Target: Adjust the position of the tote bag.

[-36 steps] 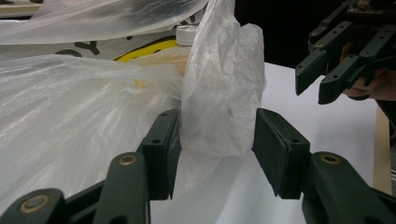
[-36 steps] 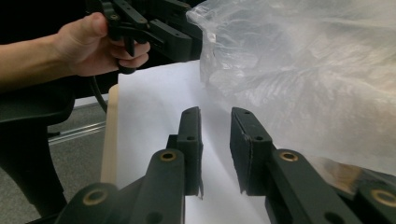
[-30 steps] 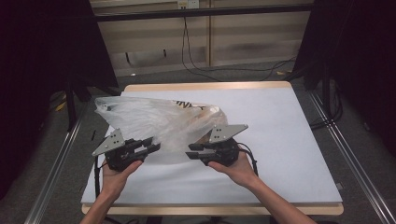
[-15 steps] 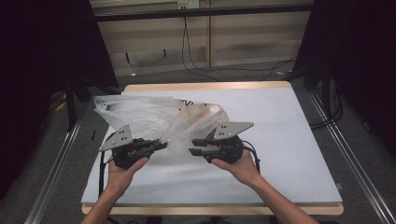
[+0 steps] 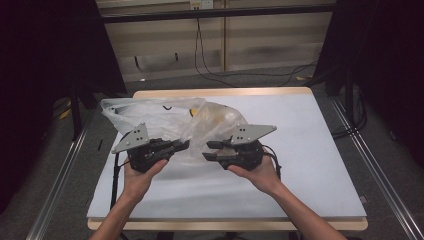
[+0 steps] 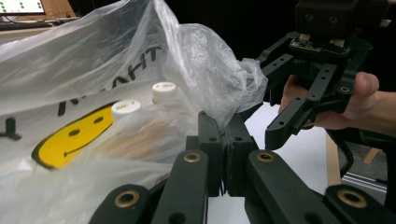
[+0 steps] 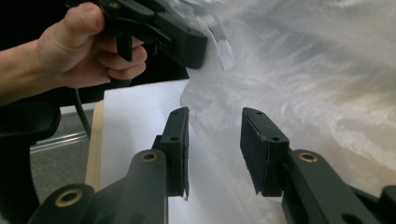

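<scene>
A thin clear plastic bag (image 5: 155, 112) with a yellow smiley face (image 6: 70, 140) and black lettering lies on the white table (image 5: 310, 150). Two white-capped bottles (image 6: 163, 88) show through its film. My left gripper (image 5: 185, 144) is shut, pinching the bag's near edge (image 6: 227, 126) and holding it raised. Facing it, my right gripper (image 5: 208, 150) is open and its jaws have just been opening. In the right gripper view the bag's film (image 7: 317, 70) hangs loosely in the gap (image 7: 212, 126), with the pads off it.
The table's wooden edge (image 5: 220, 92) runs along the far side, with metal rails (image 5: 60, 175) on the floor to the left and right. Cables (image 5: 210, 70) lie on the floor behind. Bare white tabletop stretches right of the hands.
Both hands have risen a little, and the left gripper has moved right, toward the right one. The bag's near edge has lifted and bunched higher between them.
</scene>
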`<state>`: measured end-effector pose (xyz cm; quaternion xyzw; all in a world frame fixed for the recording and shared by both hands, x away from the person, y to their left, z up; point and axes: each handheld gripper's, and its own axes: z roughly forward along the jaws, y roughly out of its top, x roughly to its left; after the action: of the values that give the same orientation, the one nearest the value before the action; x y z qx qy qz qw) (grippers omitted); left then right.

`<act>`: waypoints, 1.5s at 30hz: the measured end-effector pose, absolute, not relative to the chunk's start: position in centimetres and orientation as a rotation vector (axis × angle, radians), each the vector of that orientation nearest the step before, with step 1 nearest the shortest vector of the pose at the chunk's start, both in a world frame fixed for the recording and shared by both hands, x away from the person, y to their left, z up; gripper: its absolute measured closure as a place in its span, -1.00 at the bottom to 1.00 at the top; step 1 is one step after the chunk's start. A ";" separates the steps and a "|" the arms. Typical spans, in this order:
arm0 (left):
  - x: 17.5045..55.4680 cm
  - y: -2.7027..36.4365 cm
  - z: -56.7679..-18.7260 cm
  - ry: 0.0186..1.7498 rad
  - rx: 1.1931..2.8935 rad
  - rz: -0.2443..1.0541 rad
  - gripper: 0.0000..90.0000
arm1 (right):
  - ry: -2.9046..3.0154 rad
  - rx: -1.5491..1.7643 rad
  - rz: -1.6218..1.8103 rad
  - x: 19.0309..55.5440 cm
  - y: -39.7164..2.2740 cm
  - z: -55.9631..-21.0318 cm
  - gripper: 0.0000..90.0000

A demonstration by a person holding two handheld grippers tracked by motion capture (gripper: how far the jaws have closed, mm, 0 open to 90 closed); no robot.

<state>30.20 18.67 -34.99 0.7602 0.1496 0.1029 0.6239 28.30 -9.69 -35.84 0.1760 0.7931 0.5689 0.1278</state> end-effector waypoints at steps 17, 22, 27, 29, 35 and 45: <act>30.4 14.3 -32.7 0.275 1.704 0.193 0.98 | 2.235 0.514 1.651 28.8 -9.9 -34.9 0.09; 30.2 13.7 -33.0 0.248 1.724 0.175 0.98 | 2.221 0.517 1.661 28.8 -9.6 -35.0 0.09; 30.0 13.5 -33.1 0.245 1.714 0.155 0.98 | 2.235 0.496 1.650 29.0 -8.8 -35.4 0.29; 30.1 13.5 -33.1 0.242 1.717 0.149 0.98 | 2.236 0.505 1.673 29.0 -8.9 -35.5 0.46; 30.0 13.4 -33.2 0.239 1.719 0.145 0.97 | 2.247 0.497 1.671 29.1 -9.1 -35.7 0.85; 30.3 14.3 -33.6 0.272 1.696 0.161 0.63 | 2.252 0.506 1.676 29.7 -10.3 -35.6 1.00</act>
<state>30.33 14.29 -33.60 0.7467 0.1198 0.0707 0.6505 29.68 -10.28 -35.64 0.1755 0.7813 0.5814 0.1439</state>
